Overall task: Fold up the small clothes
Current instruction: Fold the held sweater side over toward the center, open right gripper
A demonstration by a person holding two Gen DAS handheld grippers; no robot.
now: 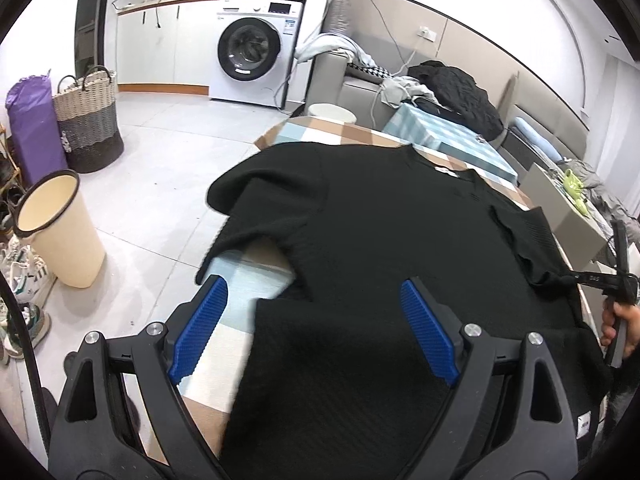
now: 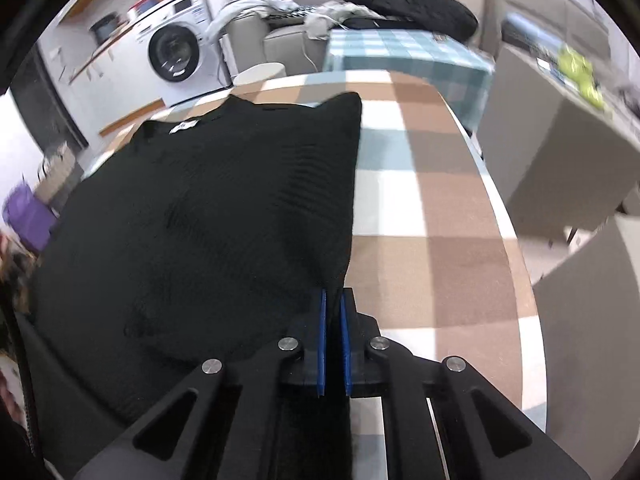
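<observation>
Your right hand-held gripper [image 2: 333, 300] is clenched on the right edge of the black T-shirt [image 2: 208, 216], which lies spread on the checked tabletop [image 2: 432, 208]. Your left hand-held gripper [image 1: 314, 300] hangs released, jaws wide, over the shirt's left hem.

Pale tiled floor [image 1: 160, 152]; white washing machine [image 1: 256, 52] against white cabinets [image 1: 160, 40]; woven basket [image 1: 90, 120], cream bin [image 1: 60, 228], grey sofa [image 1: 360, 80] strewn with clothes, and a desk [image 2: 432, 208] under a checked cloth.
</observation>
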